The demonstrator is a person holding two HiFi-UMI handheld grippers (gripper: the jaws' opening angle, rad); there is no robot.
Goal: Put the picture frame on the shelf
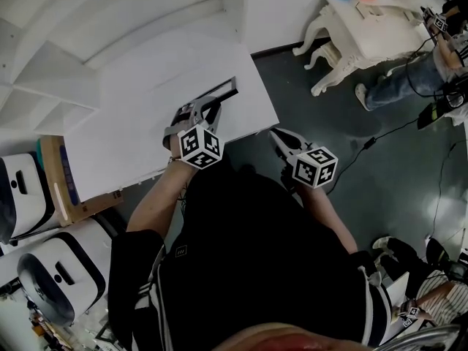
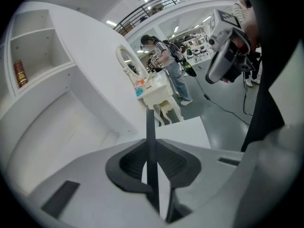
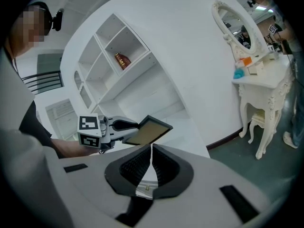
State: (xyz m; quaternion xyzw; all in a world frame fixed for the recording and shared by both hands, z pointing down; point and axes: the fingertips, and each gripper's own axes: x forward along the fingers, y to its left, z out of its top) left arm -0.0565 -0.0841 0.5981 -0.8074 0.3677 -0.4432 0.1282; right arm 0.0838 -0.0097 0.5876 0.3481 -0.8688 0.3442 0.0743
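The picture frame [image 1: 221,92] is a thin dark-edged panel, held tilted over the white tabletop [image 1: 131,123]. My left gripper [image 1: 207,107] is shut on its near edge. In the left gripper view the frame [image 2: 150,127] stands edge-on as a dark strip clamped between the pads. From the right gripper view the frame [image 3: 150,129] shows its tan face, with the left gripper [image 3: 124,125] gripping it. My right gripper [image 1: 278,135] hangs shut and empty over the dark floor, right of the table corner; its jaws [image 3: 151,152] are pressed together. The white shelf [image 3: 114,56] stands behind.
A brown bottle [image 3: 122,59] stands in one shelf compartment. A white dressing table [image 1: 362,28] with a mirror stands at the right, with a person [image 1: 409,72] beside it. Cables [image 1: 380,137] cross the floor. White cases [image 1: 44,269] and a cardboard piece [image 1: 66,189] sit at the left.
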